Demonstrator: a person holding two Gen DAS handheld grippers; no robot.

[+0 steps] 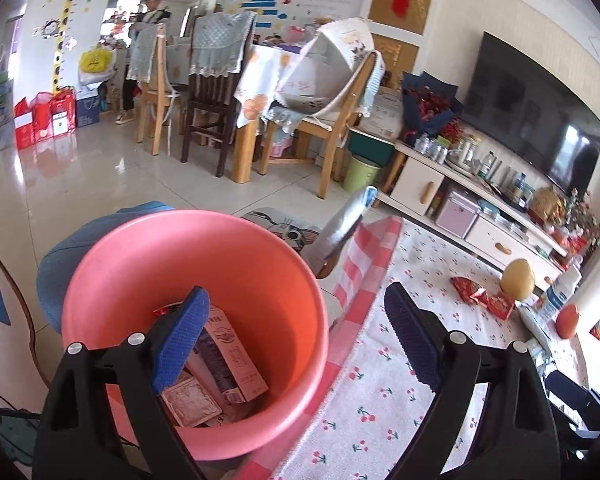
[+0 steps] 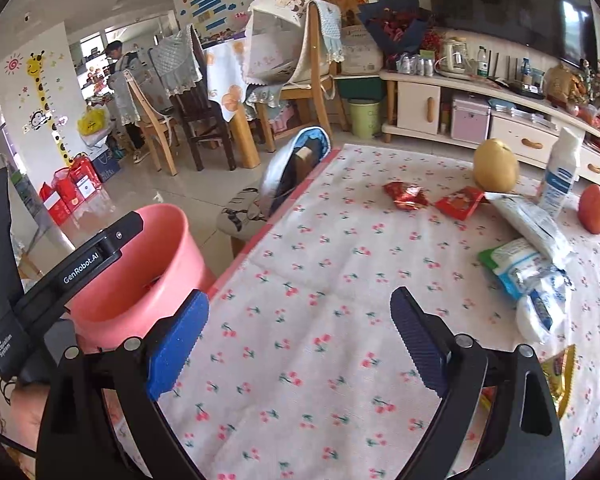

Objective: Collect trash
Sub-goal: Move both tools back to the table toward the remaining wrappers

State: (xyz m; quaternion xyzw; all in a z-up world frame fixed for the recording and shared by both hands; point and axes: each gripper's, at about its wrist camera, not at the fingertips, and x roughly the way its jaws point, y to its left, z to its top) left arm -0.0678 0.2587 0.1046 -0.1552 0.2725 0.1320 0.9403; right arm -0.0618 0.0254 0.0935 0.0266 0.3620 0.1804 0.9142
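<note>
Beyond the open right hand-held gripper (image 2: 300, 336) lie red wrappers (image 2: 432, 198).

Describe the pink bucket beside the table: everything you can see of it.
The pink bucket is a round, smooth, plastic-looking pail with a plain rim, standing upright and open beside the edge of the cherry-print tablecloth. Its wall tapers toward the bottom. Inside lie a tall printed carton, leaning, and a flat pinkish sachet, with more scraps beneath. The open left tool hangs over its mouth, one blue pad above the contents, touching nothing.
</note>
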